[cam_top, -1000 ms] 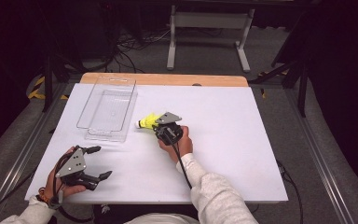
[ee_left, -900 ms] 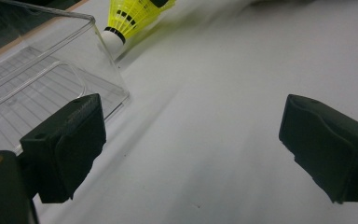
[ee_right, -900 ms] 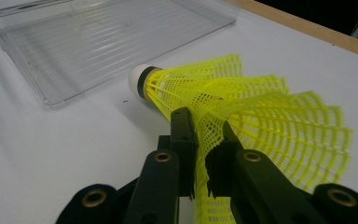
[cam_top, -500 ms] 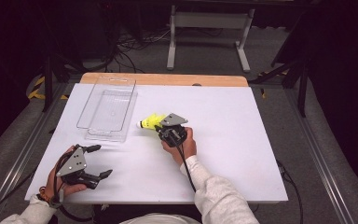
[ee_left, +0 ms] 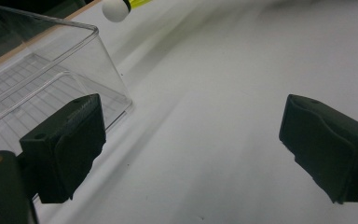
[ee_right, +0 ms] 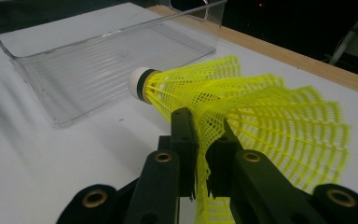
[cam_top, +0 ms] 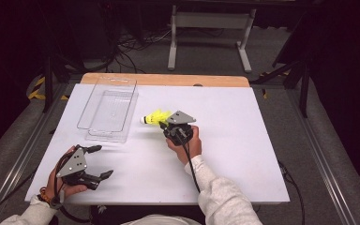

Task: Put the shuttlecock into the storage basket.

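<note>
Your right gripper (cam_top: 165, 125) was clamped on the skirt of a yellow shuttlecock (cam_top: 153, 116), held just above the white table (cam_top: 243, 140). Its long axis pointed cork-first toward ten o'clock, at the clear bin (cam_top: 108, 112) nearby. Your left gripper (cam_top: 96, 161), jaws apart and empty, rested farther off at seven o'clock.

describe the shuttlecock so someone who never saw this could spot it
On the white table, look just right of the clear plastic tray. There the right gripper pinches the shuttlecock: bright yellow mesh skirt, white tip.
</note>
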`<state>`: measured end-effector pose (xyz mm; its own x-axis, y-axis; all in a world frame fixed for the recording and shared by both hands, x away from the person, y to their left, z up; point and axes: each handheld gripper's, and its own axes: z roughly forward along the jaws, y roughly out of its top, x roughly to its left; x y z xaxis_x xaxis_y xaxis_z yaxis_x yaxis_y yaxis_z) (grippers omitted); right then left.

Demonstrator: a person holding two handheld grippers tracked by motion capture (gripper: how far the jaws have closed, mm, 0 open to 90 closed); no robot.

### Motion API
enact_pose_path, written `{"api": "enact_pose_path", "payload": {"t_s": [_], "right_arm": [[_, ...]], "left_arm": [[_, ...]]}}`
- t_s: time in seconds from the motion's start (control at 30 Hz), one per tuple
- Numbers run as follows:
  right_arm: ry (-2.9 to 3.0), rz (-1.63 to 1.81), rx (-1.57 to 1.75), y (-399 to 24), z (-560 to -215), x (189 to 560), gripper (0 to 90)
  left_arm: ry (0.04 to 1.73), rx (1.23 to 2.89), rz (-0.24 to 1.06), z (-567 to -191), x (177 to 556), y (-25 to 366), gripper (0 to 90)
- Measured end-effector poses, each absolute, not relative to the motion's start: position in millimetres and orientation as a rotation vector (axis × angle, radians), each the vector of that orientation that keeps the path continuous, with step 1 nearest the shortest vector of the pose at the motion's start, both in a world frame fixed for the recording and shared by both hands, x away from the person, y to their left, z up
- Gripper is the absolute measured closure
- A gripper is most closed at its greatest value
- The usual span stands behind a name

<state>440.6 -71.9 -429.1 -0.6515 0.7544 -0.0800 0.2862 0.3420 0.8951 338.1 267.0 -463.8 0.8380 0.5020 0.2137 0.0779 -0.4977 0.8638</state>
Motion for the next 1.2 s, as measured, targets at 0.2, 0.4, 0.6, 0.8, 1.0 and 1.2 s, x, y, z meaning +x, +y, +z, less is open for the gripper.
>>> {"api": "enact_pose_path", "payload": {"t_s": [0.2,0.4,0.6,0.8,1.0,1.2], "right_arm": [[2.106,1.315,0.930,-73,-420,445,84.7],[2.105,1.328,0.909,-68,-410,447,84.7],[2.108,1.331,0.883,-61,-404,448,84.7],[2.109,1.340,0.858,-54,-397,449,84.7],[2.109,1.344,0.848,-49,-393,450,84.7],[2.111,1.347,0.834,-43,-389,452,84.8]], "left_arm": [[0.432,2.043,0.549,-464,337,267,8.0],[0.433,2.042,0.544,-464,337,267,8.0],[0.431,2.040,0.552,-464,336,268,8.0],[0.428,2.039,0.550,-464,336,267,8.0],[0.432,2.035,0.543,-464,335,268,8.0],[0.432,2.031,0.544,-464,334,268,8.0]]}}
